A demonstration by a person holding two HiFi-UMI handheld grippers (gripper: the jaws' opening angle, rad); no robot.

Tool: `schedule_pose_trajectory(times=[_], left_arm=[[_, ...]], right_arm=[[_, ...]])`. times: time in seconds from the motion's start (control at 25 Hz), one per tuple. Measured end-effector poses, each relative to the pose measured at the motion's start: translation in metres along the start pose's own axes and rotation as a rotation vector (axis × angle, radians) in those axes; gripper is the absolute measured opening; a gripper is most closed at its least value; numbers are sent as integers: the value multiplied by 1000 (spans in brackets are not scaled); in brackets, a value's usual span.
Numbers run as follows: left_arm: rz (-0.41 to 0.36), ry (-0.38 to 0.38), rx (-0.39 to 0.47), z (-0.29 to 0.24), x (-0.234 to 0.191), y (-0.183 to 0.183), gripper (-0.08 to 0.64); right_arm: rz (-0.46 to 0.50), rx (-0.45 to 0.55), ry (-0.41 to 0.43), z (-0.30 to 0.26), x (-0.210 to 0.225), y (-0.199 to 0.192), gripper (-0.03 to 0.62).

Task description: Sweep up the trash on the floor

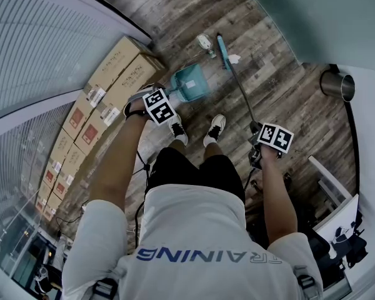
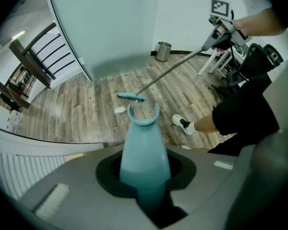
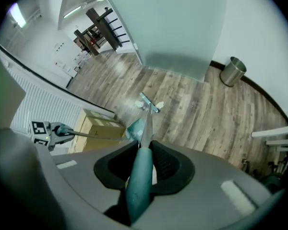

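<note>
My left gripper [image 2: 144,176] points down and is shut on the teal handle [image 2: 143,143] of a long-handled dustpan [image 1: 190,83], whose pan rests on the wood floor ahead of the person's shoes. My right gripper [image 3: 141,174] is shut on the teal grip of a broom handle [image 3: 140,171]. The grey shaft slants forward to the teal broom head [image 1: 223,50]. A crumpled white scrap [image 1: 235,59] lies beside the broom head and another pale piece of trash [image 1: 205,41] just left of it. In the left gripper view the broom head [image 2: 131,97] stands beyond the handle tip, with trash [image 2: 120,110] near it.
Cardboard boxes [image 1: 109,92] line the white ribbed wall on the left. A steel bin [image 1: 337,85] stands at the right wall, with white furniture legs [image 1: 328,180] nearer. A frosted glass partition [image 2: 105,28] rises ahead. The person's shoes [image 1: 216,127] are behind the dustpan.
</note>
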State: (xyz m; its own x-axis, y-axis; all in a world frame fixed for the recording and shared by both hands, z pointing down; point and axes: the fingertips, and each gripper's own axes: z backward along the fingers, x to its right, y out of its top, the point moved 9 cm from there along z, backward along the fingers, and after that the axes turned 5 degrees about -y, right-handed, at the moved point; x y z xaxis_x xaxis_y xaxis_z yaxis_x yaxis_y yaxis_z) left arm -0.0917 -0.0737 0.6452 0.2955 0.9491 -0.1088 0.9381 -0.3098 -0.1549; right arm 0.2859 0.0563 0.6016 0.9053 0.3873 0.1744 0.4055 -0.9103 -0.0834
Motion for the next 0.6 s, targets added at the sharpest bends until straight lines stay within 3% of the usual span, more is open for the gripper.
schedule_pose_trajectory(times=[0.16,0.32,0.44,0.6], left_arm=[[-1,2,-3,1,1,0,94],[-3,-2,-2,1,1,1,92],[-4,-3,-3,0,1,2,92],[-2,-1,0,1,0,0,94]], right_arm=[[-4,78,-128,-8,28,52,106],[39,89,-260,-35,38,85,106],[105,36,-333,-59,37,86,106],[225,-33,-361,-74,20,62,106]])
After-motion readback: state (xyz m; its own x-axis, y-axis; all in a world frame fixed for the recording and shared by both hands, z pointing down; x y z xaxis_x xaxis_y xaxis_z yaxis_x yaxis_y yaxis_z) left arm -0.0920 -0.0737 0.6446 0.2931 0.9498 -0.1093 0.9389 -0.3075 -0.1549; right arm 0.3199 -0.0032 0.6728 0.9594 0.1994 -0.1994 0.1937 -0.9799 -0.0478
